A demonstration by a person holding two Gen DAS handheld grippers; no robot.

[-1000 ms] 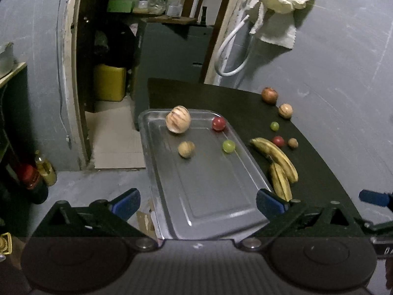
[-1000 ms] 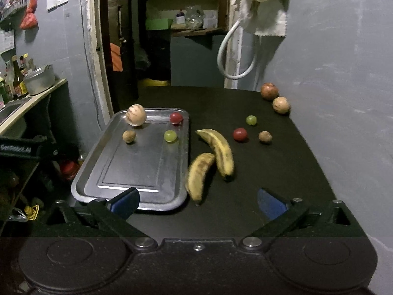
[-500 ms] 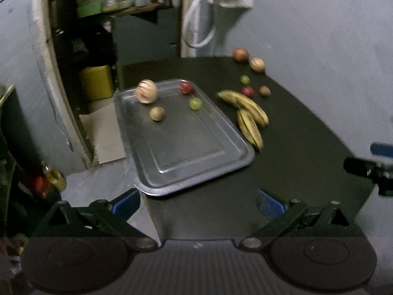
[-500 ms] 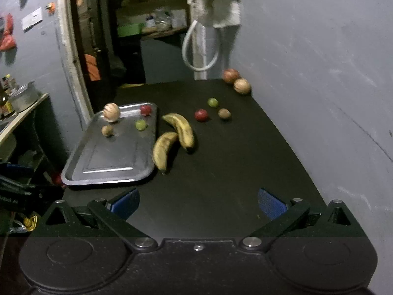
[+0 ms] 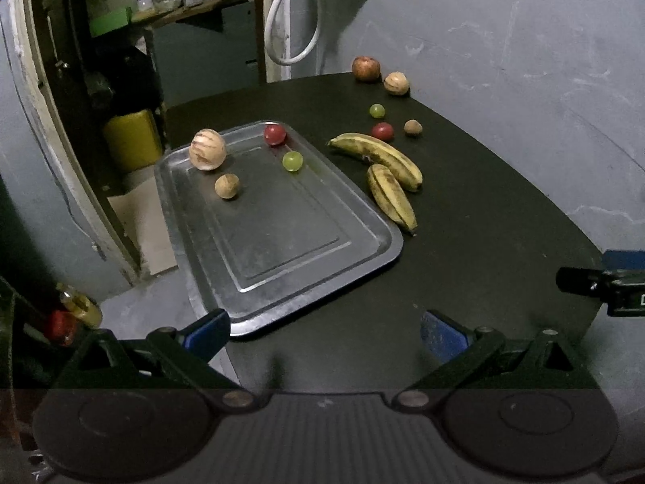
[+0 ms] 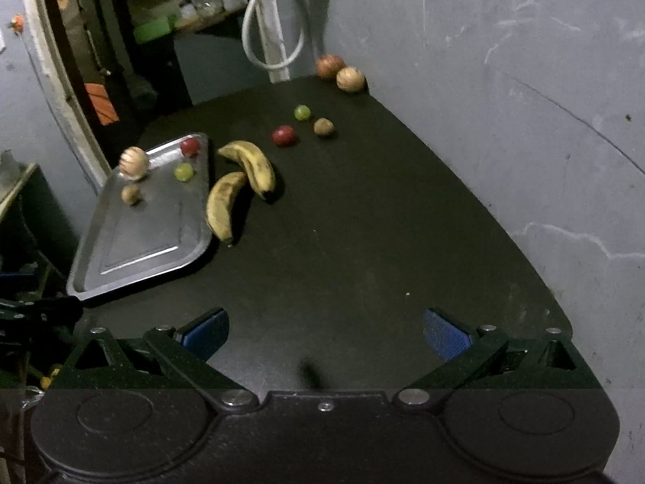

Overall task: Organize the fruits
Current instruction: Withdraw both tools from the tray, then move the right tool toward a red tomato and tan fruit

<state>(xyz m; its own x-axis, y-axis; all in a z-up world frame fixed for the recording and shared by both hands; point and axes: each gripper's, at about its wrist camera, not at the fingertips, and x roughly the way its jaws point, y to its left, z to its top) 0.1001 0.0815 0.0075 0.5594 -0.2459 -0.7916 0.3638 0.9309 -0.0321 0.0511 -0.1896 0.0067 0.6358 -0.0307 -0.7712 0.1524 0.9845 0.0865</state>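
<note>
Fruits [image 5: 393,172] lie scattered — dark table [image 5: 483,218], grey wall [image 5: 524,60].

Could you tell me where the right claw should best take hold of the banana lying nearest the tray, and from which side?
Probably the thick middle of the nearer banana, from above with the open right claw turned across its length. It lies flat on the table; the tray rim crowds one side and the other banana crowds its far end.
</note>
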